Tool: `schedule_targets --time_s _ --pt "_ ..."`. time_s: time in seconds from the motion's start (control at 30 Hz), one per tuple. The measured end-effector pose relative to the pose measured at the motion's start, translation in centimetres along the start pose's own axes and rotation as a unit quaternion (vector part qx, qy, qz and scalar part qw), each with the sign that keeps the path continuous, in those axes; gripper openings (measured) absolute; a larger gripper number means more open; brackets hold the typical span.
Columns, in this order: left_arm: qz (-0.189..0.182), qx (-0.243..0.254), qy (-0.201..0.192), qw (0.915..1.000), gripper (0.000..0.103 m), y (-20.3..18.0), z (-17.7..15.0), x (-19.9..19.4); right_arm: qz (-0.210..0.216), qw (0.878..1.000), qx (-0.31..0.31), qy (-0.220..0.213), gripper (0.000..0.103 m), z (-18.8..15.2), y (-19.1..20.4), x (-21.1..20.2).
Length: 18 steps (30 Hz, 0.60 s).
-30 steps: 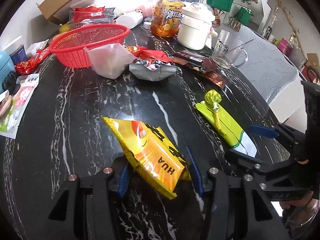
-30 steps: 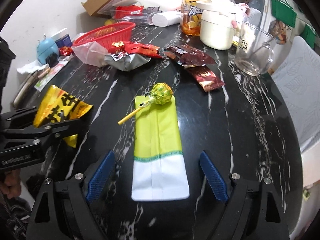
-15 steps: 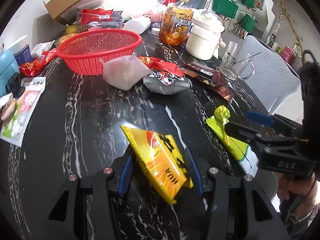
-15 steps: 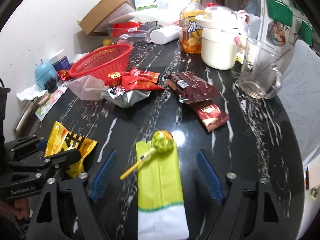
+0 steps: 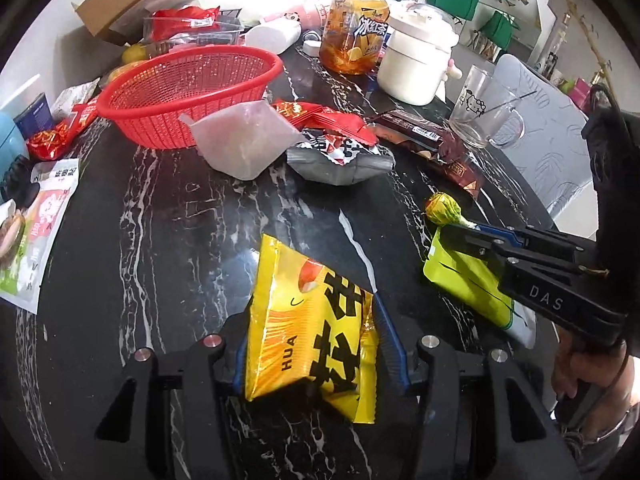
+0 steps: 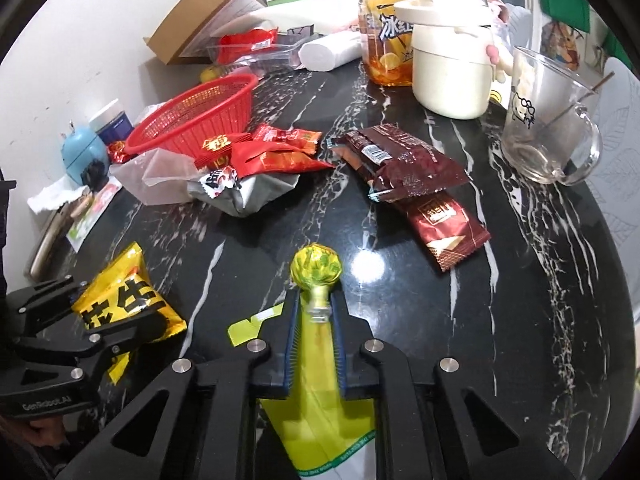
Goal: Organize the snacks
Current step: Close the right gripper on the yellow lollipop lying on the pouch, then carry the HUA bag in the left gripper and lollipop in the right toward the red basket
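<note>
My left gripper point(image 5: 312, 340) grips a yellow snack bag point(image 5: 288, 288) just above the black marble table point(image 5: 180, 240); its jaws are opening slightly, but the pads still press the bag. At the right of the same view, my right gripper point(image 5: 444, 232) pinches a green-and-white pouch point(image 5: 460, 276) and the stick of a yellow-green lollipop point(image 5: 442, 210). In the right wrist view the right gripper point(image 6: 315, 304) has its jaws closing tight on the stick and the pouch point(image 6: 316, 412), with the lollipop point(image 6: 316, 268) head poking out past the tips. A red mesh basket point(image 5: 188, 80) stands at the far left, with nothing seen in it.
Red packets point(image 6: 272, 148), a silver bag point(image 6: 248, 192) and a clear plastic bag lie in front of the basket. Brown wrappers point(image 6: 404, 164) lie mid-table. A glass mug point(image 6: 548, 120), white pot point(image 6: 452, 68) and tea bottle point(image 6: 384, 40) stand at the back right. The table edge curves along the right.
My right gripper's jaws have gone from wide open to shut on the lollipop stick and the green pouch. The yellow bag in my left gripper now stands more upright.
</note>
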State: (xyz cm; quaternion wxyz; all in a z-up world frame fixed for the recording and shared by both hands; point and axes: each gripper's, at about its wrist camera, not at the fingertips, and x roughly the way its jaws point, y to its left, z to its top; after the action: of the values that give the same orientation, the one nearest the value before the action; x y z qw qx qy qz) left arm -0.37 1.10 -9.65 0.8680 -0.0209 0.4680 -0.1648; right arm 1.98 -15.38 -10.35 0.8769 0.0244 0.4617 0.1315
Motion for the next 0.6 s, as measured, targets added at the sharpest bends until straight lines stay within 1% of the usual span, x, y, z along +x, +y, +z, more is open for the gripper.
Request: schedule_targets --time_s 0.07,0.13,0.2,0.27,0.33,0.4,0.43,0.47,0.5,0.53,0.6 --pt "0.006 0.004 -0.01 0.9999 0.051 -0.1 -0.3 -0.1 0.004 1.0 -0.002 -0.005 0.015 0.0 0.0 -0.3" --pt "0.018 0.008 -0.015 0.9997 0.043 -0.3 -0.5 -0.1 0.003 1.0 -0.005 -0.006 0.015 -0.2 0.1 -0.6" --pt "0.008 0.0 -0.017 0.9998 0.038 -0.1 -0.6 -0.2 0.004 1.0 -0.007 -0.007 0.015 -0.3 0.1 -0.8" --pt "-0.003 -0.009 -0.018 0.9998 0.037 0.2 -0.5 -0.3 0.005 1.0 -0.01 -0.008 0.015 -0.6 0.2 -1.1" --pt "-0.001 -0.012 -0.024 0.9996 0.037 0.4 -0.5 -0.6 0.008 1.0 -0.013 -0.006 0.015 -0.8 0.2 -1.2" --pt "0.004 -0.01 -0.033 0.9994 0.037 0.4 -0.4 -1.0 0.006 1.0 -0.01 -0.009 0.018 -0.8 0.2 -1.3" --pt "0.006 -0.009 -0.037 0.9992 0.037 0.4 -0.3 -1.3 0.006 1.0 -0.01 -0.007 0.022 -0.7 0.2 -1.2" --pt "0.006 -0.01 -0.041 0.9991 0.037 0.5 -0.3 -1.6 0.005 1.0 -0.011 -0.005 0.037 -0.6 0.3 -1.1" --pt "0.006 -0.01 -0.043 0.999 0.037 0.6 -0.2 -1.8 0.003 1.0 -0.013 -0.007 0.054 -0.5 0.4 -1.0" --pt "0.006 -0.01 -0.046 0.9989 0.037 0.6 -0.1 -2.0 0.0 1.0 -0.017 -0.013 0.059 -0.3 0.6 -1.0" --pt "0.007 -0.011 -0.049 0.9987 0.037 0.7 0.1 -2.2 -0.007 0.999 -0.027 -0.02 0.06 0.1 1.0 -0.9"
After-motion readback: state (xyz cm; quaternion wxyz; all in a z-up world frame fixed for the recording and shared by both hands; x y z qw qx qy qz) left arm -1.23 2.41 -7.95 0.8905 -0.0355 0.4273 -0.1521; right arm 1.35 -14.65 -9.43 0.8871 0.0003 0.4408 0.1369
